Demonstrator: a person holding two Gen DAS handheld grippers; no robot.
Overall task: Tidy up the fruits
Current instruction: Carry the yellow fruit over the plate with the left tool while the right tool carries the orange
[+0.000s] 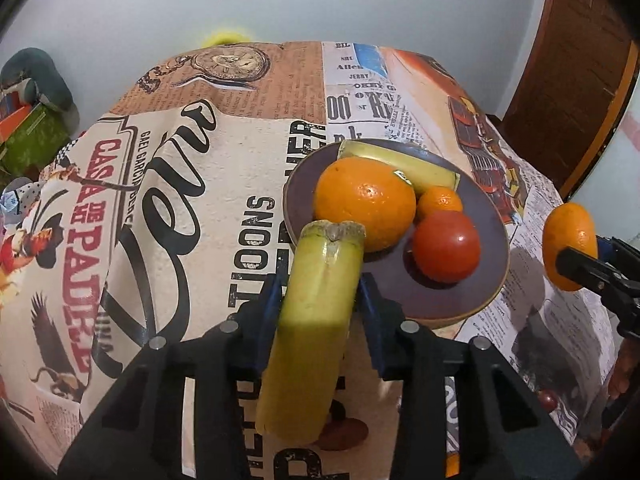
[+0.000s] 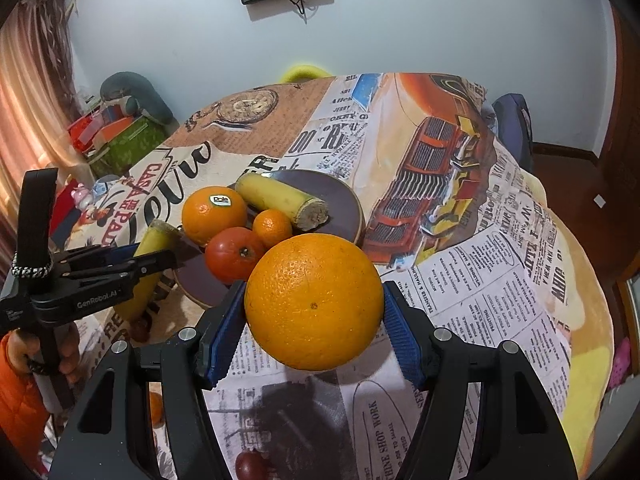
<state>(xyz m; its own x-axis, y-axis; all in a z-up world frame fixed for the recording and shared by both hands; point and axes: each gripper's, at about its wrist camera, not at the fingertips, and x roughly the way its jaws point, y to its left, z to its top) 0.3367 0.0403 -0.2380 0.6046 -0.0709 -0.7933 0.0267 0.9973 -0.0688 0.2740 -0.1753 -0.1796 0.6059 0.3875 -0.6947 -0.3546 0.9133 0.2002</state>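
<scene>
Plate (image 1: 472,296) holds banana, two oranges, tomato (red) — left tool (image 1: 320,300) grips a banana, right tool (image 2: 314,320) an orange.

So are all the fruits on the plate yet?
Not yet. The plate already holds a banana piece, a stickered orange, a mandarin and a tomato. The left gripper holds another banana piece; the right gripper holds a big orange. Both remain to place.

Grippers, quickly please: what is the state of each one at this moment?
Left gripper: closed on a banana.
Right gripper: closed on an orange.
</scene>
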